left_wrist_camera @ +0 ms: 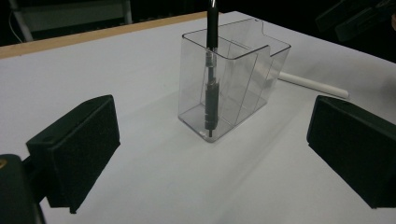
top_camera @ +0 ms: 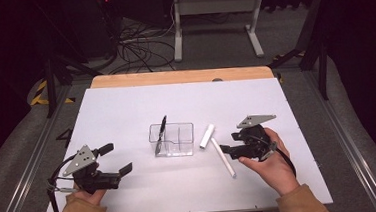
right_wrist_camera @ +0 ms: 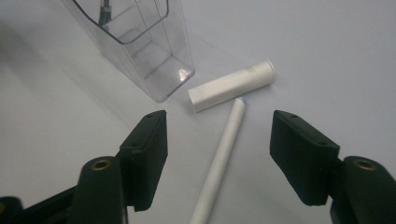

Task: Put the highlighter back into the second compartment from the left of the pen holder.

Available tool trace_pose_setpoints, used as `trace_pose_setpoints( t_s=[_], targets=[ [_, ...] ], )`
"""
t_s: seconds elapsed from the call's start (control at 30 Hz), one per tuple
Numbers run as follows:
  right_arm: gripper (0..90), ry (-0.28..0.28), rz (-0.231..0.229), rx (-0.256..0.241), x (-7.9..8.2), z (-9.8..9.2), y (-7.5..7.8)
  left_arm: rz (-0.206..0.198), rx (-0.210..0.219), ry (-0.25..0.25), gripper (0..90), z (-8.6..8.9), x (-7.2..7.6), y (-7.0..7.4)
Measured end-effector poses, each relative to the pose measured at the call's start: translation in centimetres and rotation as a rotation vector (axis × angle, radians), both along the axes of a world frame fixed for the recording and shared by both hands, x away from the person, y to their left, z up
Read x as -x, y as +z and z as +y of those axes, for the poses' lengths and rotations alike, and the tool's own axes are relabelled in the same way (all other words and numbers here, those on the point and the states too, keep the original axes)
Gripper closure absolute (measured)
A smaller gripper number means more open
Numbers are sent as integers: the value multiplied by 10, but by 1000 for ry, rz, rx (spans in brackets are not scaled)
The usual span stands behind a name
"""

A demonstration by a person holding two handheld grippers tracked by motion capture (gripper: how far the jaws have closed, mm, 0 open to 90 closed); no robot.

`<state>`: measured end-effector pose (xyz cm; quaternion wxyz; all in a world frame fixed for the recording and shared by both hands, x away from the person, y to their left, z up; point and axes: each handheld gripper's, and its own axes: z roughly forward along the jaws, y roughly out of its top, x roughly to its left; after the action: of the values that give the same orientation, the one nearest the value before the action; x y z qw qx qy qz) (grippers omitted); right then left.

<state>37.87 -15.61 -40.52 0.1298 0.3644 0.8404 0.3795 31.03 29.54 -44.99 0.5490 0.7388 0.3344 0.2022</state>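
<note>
High view: black pen is already standing in the clear holder at desk centre, while the white pen and its cap are lying just right of it, so that part looks undone. Left gripper view: left gripper is idling near-left, jaws open, empty. Right gripper view: right gripper is hovering with open jaws straddling the white pen, not gripping.

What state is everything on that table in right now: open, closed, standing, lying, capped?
Clear holder: upright, holding one pen.
Black pen: standing tilted in the holder's end compartment.
White pen: lying flat, uncapped.
White cap: lying off the pen, beside its tip.
Left gripper: open, holding nothing.
Right gripper: open, fingers either side of the white pen.
</note>
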Motion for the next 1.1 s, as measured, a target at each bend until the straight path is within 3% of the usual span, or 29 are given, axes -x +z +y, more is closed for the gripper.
trace_pose_setpoints(
  t_s=[0.4,0.8,1.1],
  targets=[
    [388,-37,101,76,-16,12,-4,-1,7,1,33,0,0,0],
    [449,-65,172,102,-26,19,-7,-7,-3,12,33,1,2,0],
    [519,-110,294,172,-40,32,-9,-10,-9,19,34,3,5,0]
  ],
)
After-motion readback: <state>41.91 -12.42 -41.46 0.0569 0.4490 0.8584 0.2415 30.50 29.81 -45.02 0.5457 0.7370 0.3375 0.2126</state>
